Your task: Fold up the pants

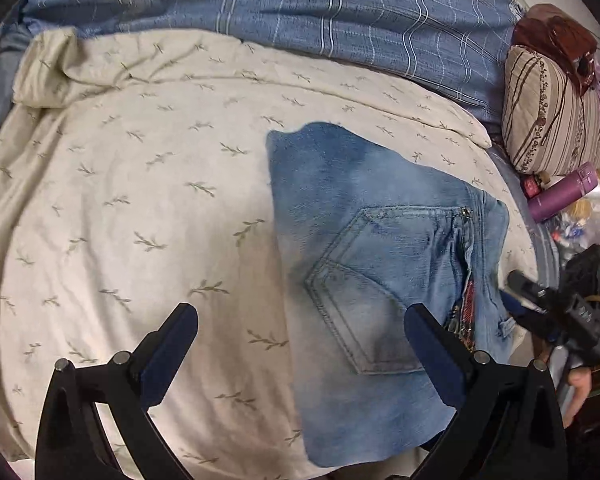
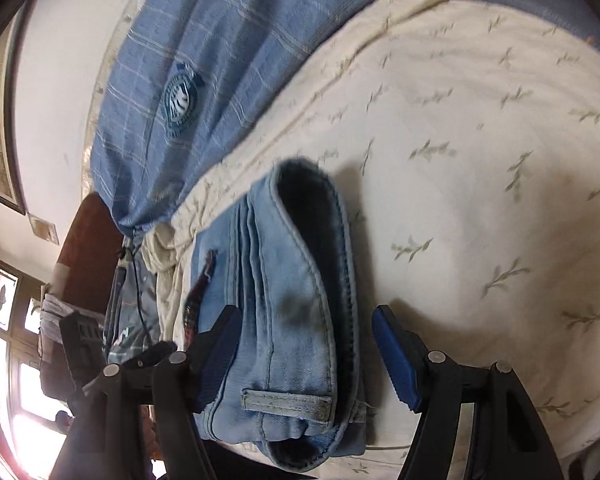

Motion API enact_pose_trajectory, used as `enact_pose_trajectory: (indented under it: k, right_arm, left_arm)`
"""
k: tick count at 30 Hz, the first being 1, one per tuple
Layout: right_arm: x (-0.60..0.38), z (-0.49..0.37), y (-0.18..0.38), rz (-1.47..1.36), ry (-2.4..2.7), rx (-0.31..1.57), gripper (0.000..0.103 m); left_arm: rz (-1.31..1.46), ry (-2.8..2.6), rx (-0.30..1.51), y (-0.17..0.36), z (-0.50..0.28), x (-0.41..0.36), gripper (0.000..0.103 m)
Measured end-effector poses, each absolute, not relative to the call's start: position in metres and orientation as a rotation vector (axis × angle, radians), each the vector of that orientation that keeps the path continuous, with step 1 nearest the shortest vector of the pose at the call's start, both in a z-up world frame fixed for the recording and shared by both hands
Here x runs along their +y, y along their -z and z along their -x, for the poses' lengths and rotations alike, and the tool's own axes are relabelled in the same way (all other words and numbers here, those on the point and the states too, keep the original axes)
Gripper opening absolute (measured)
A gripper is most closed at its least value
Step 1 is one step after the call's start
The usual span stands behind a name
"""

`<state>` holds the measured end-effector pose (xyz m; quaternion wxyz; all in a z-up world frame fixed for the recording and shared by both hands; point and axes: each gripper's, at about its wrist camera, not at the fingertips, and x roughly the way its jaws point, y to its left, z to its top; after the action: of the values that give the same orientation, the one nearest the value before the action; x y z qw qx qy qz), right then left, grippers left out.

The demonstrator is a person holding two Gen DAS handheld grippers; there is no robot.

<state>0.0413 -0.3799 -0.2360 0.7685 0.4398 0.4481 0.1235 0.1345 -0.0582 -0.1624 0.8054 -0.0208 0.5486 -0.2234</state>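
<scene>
Cream bedding (image 1: pixel 140 200) printed with small olive sprigs covers the bed, and a blue plaid blanket (image 1: pixel 340 32) is bunched along its far edge. Nearest the left wrist lens, the left gripper (image 1: pixel 300 320) hangs with its dark fingers spread wide and nothing between them, one tip over bare sheet, the other over denim at about four o'clock. Outward from it lie the jeans (image 1: pixel 380 248), light-washed denim folded into a compact, roughly rectangular stack with a stitched back pocket (image 1: pixel 380 280) facing up and a zipper line beside it. Farther out, at two to three o'clock, sit a striped cushion (image 1: pixel 552 120) and a purple bottle (image 1: pixel 560 192). From the right wrist view, the right gripper (image 2: pixel 304 340) also stands parted, its blue-padded fingers (image 2: pixel 396 360) flanking the waistband end without pressing it; a belt loop (image 2: pixel 288 400) and the layered, thick hems of several folds show between them, and the dark inner lining gapes at twelve o'clock. Judging from the layers, the main folds appear done and the bundle rests flat on the sheet; what may remain is a final fold, a smoothing pass or carrying it off. The cloth looks heavy, soft and slightly worn, with a dark smudge near the waistband.
</scene>
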Motion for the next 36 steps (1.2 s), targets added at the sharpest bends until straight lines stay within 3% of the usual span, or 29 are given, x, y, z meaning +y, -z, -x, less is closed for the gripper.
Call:
enact_pose_trajectory:
  k: [12,16,23,28,32,36]
  right_arm:
    - [-0.381,-0.051,0.262,-1.063,-0.332,1.033,0.071]
    - [-0.383,-0.051,0.263,-1.095,-0.343,1.027,0.071]
    - [-0.364,-0.058,0.256,-1.005,-0.382,1.036,0.072]
    - [-0.358,-0.059,0.256,-0.993,-0.399,1.026,0.072]
    - [-0.350,-0.059,0.251,-0.941,-0.400,1.025,0.059]
    - [-0.347,-0.060,0.251,-0.906,-0.398,1.028,0.055]
  left_arm:
    - [0.134,0.572,1.244,0.182,-0.145,-0.071,0.100]
    - [0.225,0.633,1.291,0.194,-0.150,-0.069,0.074]
    - [0.235,0.657,1.260,0.193,-0.147,-0.071,0.063]
    - [0.248,0.651,1.258,0.196,-0.149,-0.070,0.063]
    - [0.249,0.630,1.259,0.200,-0.149,-0.074,0.066]
    - [0.237,0.616,1.245,0.198,-0.147,-0.074,0.064]
